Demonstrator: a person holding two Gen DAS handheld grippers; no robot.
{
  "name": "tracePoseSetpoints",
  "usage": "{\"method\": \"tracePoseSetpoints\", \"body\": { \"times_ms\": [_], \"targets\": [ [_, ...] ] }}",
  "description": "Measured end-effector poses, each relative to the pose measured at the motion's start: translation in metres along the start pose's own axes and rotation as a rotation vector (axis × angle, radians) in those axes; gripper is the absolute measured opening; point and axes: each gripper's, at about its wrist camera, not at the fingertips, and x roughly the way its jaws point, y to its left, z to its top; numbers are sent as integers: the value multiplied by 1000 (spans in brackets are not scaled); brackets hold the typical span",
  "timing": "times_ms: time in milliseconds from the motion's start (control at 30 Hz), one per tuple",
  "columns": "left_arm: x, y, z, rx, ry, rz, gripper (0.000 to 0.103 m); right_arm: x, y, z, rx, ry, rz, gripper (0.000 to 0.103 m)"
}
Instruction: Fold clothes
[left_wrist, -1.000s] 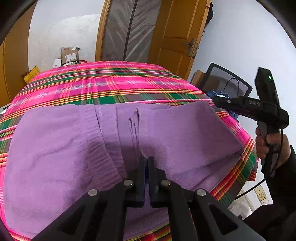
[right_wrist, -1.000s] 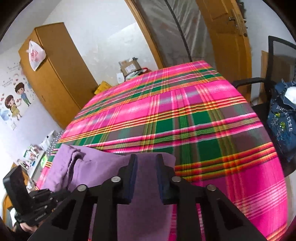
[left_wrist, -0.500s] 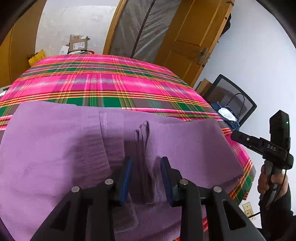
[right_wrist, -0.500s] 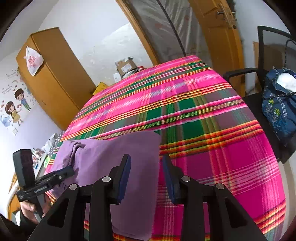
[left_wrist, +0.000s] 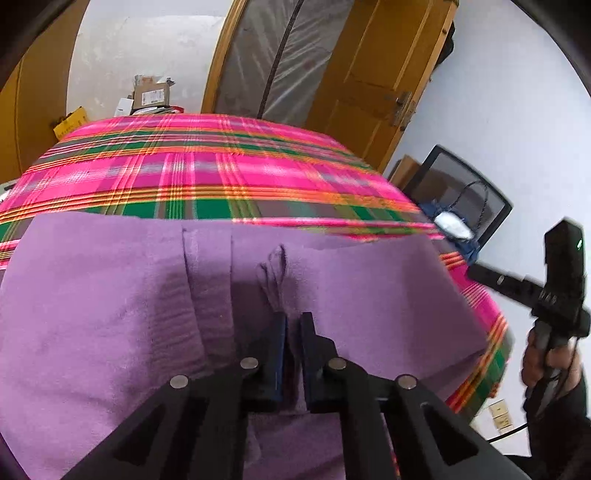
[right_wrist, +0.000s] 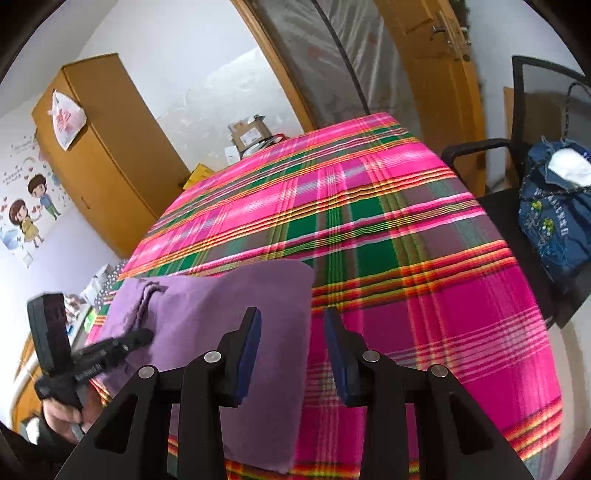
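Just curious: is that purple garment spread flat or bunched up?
Mostly spread on the plaid cloth; the purple garment has a ridge pinched mid-way.

No readable text on anything here.

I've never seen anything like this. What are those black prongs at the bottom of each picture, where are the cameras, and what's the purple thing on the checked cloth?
There is no robot here. A person holds a hand tool with two fingers in each hand, and a wide-angle camera on each tool looks forward along those fingers, which are the black prongs.

One picture comes from the left gripper, the other from the right gripper. Each camera also catches the other tool off to the side.

A purple garment lies spread on a table under a pink plaid cloth. The left gripper's jaws have just been closing, and they now pinch a ridge of the purple fabric. The right gripper is open, hovering over the garment's edge, holding nothing.
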Motion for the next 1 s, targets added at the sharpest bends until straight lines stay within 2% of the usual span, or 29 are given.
{"method": "tracePoseSetpoints", "body": {
  "times_ms": [133, 233, 367, 567, 667, 833, 1000],
  "targets": [
    [-11, -1, 10, -28, -30, -65, 7, -11, 10, -13, -109, 8, -28, 36],
    [-14, -2, 16, -32, -39, -78, 7, -20, 20, -29, -206, 9, -38, 36],
    [-18, -4, 22, -38, -48, -92, 7, -25, 36, -59, -313, 57, -54, 36],
    [-26, -6, 28, -43, -70, -106, 7, -22, 44, -77, -386, 89, -84, 36],
    [-33, -7, 31, -43, -88, -115, 7, -17, 43, -77, -402, 85, -142, 36],
    [-40, -9, 33, -48, -101, -130, 7, -10, 40, -73, -387, 79, -181, 36],
    [-36, -8, 30, -41, -87, -129, 7, -8, 47, -74, -402, 39, -243, 36]
  ]
}}
